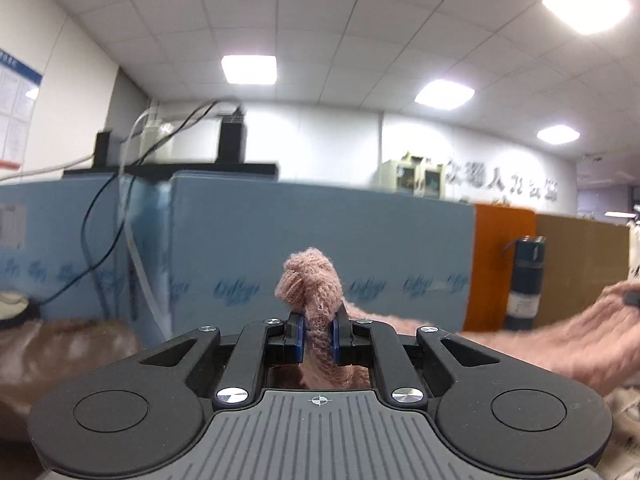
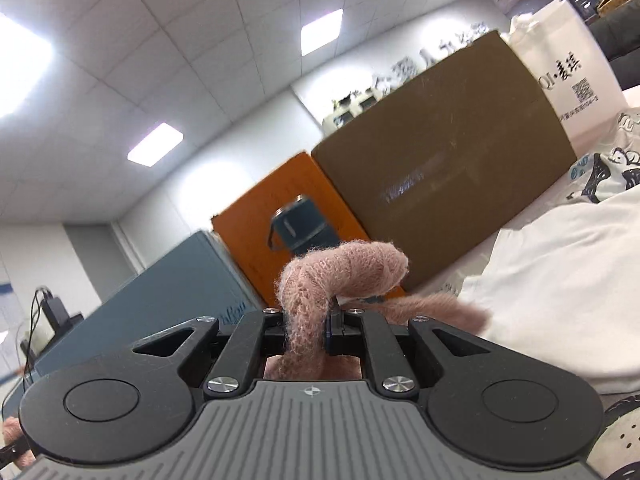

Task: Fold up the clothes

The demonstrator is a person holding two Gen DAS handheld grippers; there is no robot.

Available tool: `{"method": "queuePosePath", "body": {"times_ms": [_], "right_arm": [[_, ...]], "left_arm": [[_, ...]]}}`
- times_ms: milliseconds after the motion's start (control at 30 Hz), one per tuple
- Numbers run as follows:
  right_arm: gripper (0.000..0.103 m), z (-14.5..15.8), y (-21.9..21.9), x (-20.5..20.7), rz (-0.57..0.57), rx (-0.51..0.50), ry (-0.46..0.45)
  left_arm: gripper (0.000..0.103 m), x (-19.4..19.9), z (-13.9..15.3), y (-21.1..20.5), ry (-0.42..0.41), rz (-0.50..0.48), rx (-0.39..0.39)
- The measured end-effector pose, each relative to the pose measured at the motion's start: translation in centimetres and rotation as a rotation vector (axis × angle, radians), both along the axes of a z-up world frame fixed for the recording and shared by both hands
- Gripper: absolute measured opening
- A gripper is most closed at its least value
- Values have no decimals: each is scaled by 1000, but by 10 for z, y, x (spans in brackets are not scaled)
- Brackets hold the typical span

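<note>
A fuzzy pink knit garment [image 1: 310,284] is pinched in both grippers and lifted off the surface. My left gripper [image 1: 319,336] is shut on a bunched fold of it, which sticks up above the blue pads [image 1: 299,338]. From there the knit stretches away to the right [image 1: 580,336], where the other gripper's tip shows at the frame edge. In the right wrist view, my right gripper [image 2: 316,330] is shut on another rolled edge of the pink garment [image 2: 344,268], which curls over to the right. The cloth below both grippers is hidden.
A blue board [image 1: 320,232], an orange panel [image 2: 260,236] and a brown cardboard box [image 2: 440,152] stand behind. A dark flask [image 1: 526,280] stands by the orange panel. White clothes [image 2: 560,280] and a white bag [image 2: 568,68] lie to the right. Brown cloth [image 1: 60,352] and cables [image 1: 100,208] sit left.
</note>
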State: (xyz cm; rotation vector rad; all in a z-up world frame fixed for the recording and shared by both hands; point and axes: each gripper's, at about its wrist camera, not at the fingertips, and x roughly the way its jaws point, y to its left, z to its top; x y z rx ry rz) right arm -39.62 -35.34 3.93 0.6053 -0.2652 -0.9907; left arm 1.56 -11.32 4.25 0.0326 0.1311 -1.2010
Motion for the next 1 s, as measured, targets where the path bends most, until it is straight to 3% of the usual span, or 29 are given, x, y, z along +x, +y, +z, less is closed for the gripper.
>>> {"method": "queuePosePath", "body": {"times_ms": [200, 267, 467, 600, 700, 767, 800, 833, 900, 1000], "right_arm": [[9, -8, -1, 7, 99, 100, 66], [9, -11, 5, 7, 81, 112, 105], [15, -28, 20, 3, -6, 164, 234], [35, -34, 22, -3, -101, 194, 272], [52, -34, 25, -4, -189, 174, 297], [61, -34, 27, -6, -252, 153, 311], [67, -33, 28, -8, -287, 141, 318], [68, -32, 30, -10, -311, 126, 313], [68, -31, 33, -14, -342, 93, 285], [70, -27, 42, -17, -392, 24, 253]], "left_arm": [[13, 9, -42, 28, 70, 8, 194], [17, 6, -53, 35, 88, 8, 244], [35, 10, -50, 36, 78, 45, 263], [48, 16, -45, 44, 72, 111, 218], [51, 22, -35, 53, 54, 141, 170], [54, 21, -25, 55, 11, 121, 147], [62, 20, -21, 54, -16, 95, 139], [71, 18, -17, 53, -45, 68, 131], [79, 14, -11, 47, -88, -20, 123], [79, 8, -7, 30, -144, -179, 171]]}}
